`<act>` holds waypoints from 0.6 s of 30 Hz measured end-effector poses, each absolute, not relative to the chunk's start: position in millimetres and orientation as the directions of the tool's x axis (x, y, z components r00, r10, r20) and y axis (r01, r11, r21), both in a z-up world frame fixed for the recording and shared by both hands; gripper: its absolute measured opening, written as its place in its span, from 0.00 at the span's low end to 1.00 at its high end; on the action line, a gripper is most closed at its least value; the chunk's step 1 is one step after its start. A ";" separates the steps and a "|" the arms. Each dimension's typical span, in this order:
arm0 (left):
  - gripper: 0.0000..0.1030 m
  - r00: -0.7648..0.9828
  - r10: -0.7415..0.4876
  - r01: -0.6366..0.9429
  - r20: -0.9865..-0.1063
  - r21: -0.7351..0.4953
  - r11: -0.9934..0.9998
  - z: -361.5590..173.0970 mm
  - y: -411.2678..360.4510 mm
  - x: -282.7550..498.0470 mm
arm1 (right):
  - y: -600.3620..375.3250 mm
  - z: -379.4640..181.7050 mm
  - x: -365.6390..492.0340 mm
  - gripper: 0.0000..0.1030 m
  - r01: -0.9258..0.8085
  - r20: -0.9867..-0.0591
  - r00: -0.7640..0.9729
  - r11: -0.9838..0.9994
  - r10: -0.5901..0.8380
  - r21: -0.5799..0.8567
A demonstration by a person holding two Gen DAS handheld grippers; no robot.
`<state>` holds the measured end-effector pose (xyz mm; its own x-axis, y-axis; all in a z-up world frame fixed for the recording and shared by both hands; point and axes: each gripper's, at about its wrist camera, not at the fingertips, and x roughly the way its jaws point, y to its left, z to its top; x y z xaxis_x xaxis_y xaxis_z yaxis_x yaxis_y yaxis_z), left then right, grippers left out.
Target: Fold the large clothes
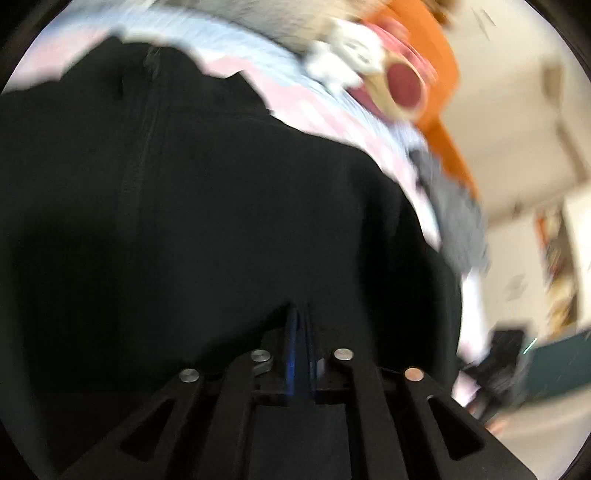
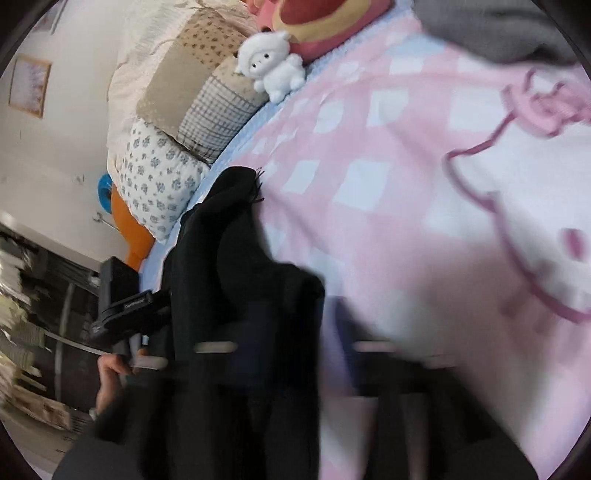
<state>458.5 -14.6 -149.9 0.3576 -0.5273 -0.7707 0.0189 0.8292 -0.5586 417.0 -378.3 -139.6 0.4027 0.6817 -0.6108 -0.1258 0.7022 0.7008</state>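
A large black zip garment fills most of the left wrist view, lifted off the pink checked blanket. My left gripper is shut on a fold of it, its jaws pressed together with cloth between them. In the right wrist view the same black garment hangs bunched at the left and lower middle over the pink blanket. My right gripper is heavily blurred; the black cloth drapes over its left finger, and I cannot tell how its jaws stand. The other hand-held gripper shows at left.
A white plush toy and a red and pink cushion lie at the head of the bed beside patchwork pillows. A grey garment lies on the blanket. An orange object sits by the wall.
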 end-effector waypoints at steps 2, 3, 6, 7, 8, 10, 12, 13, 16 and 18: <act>0.21 0.338 -0.519 0.123 -0.785 -0.510 0.851 -132.8 -27.3 432.2 | -387.6 -123.3 390.6 0.67 -0.168 -0.590 0.414 0.695 0.693 0.699; 0.21 0.319 -0.530 0.178 -0.786 -0.500 0.848 -121.8 -37.5 412.0 | -391.2 -118.2 378.7 0.67 -0.180 -0.580 0.411 0.686 0.703 0.705; 0.22 0.243 -0.590 0.304 -0.770 -0.517 0.800 -98.5 -68.2 352.1 | -392.9 -101.1 331.2 0.64 -0.239 -0.566 0.390 0.673 0.726 0.699; 0.26 0.217 -0.607 0.346 -0.764 -0.522 0.780 -92.7 -79.9 329.4 | -391.2 -95.7 310.1 0.62 -0.265 -0.568 0.379 0.674 0.731 0.690; 0.35 0.182 -0.621 0.388 -0.762 -0.525 0.758 -88.4 -92.7 303.7 | -388.6 -90.9 288.6 0.62 -0.293 -0.572 0.365 0.674 0.735 0.679; 0.47 0.130 -0.635 0.453 -0.761 -0.524 0.721 -83.5 -114.2 258.4 | -383.3 -83.8 249.6 0.63 -0.344 -0.571 0.342 0.665 0.747 0.663; 0.59 0.094 -0.619 0.493 -0.780 -0.504 0.709 -84.3 -131.7 225.6 | -371.5 -81.9 215.3 0.63 -0.377 -0.575 0.325 0.660 0.751 0.650; 0.59 0.081 -0.613 0.510 -0.786 -0.496 0.703 -85.5 -138.0 214.9 | -365.7 -82.6 199.3 0.63 -0.392 -0.578 0.317 0.659 0.752 0.642; 0.60 0.076 -0.573 0.495 -0.816 -0.468 0.732 -94.8 -154.4 203.8 | -350.0 -89.7 162.9 0.63 -0.407 -0.583 0.307 0.658 0.752 0.634; 0.60 0.078 -0.542 0.461 -0.837 -0.452 0.764 -104.5 -159.3 207.3 | -345.6 -95.7 148.3 0.63 -0.393 -0.566 0.312 0.646 0.764 0.655</act>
